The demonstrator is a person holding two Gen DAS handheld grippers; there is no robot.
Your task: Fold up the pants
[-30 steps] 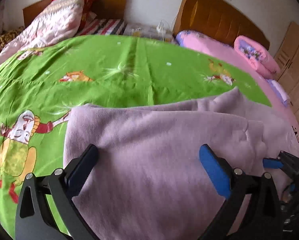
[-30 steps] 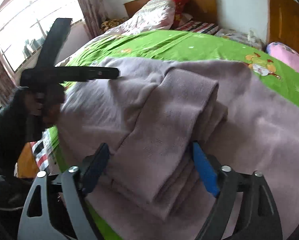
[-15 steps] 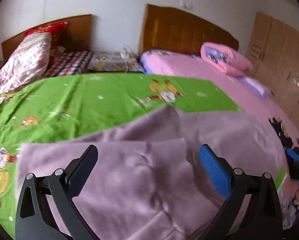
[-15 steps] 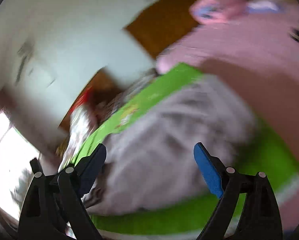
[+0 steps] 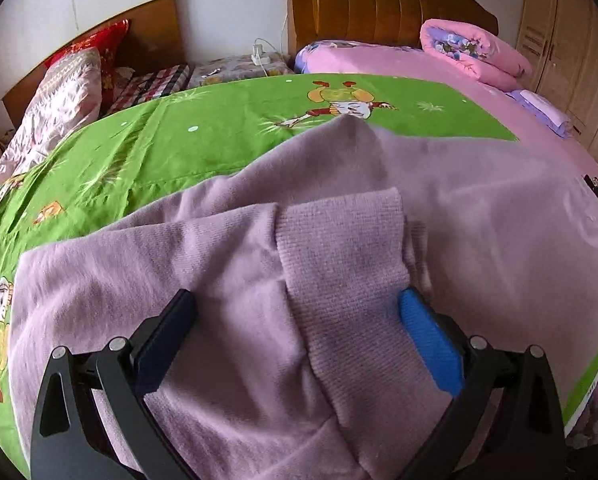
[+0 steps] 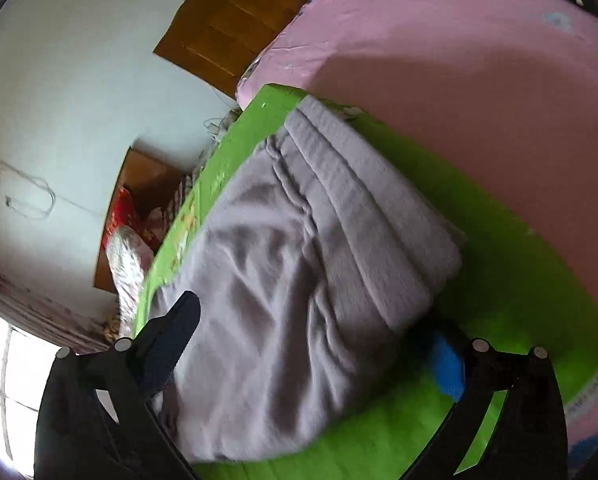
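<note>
Left view: my left gripper (image 5: 295, 332) stood apart over the soft lilac knit pants (image 5: 259, 280), ribbed cuff between the fingers, unpinched, on the green cartoon-print bedsheet (image 5: 179, 140).
Right view: my right gripper (image 6: 319, 344), jaws just opened wide, straddled the pants' (image 6: 299, 260) folded edge.

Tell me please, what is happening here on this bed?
A person is folding lilac pants on a green sheet, with a handheld gripper in each hand. The left gripper hangs over the ribbed cuff, jaws open on either side of it and not pressing. The right gripper has just been opening its jaws; they stand wide around the edge of the folded bundle without gripping it. The pants lie partly folded, with layers stacked.
</note>
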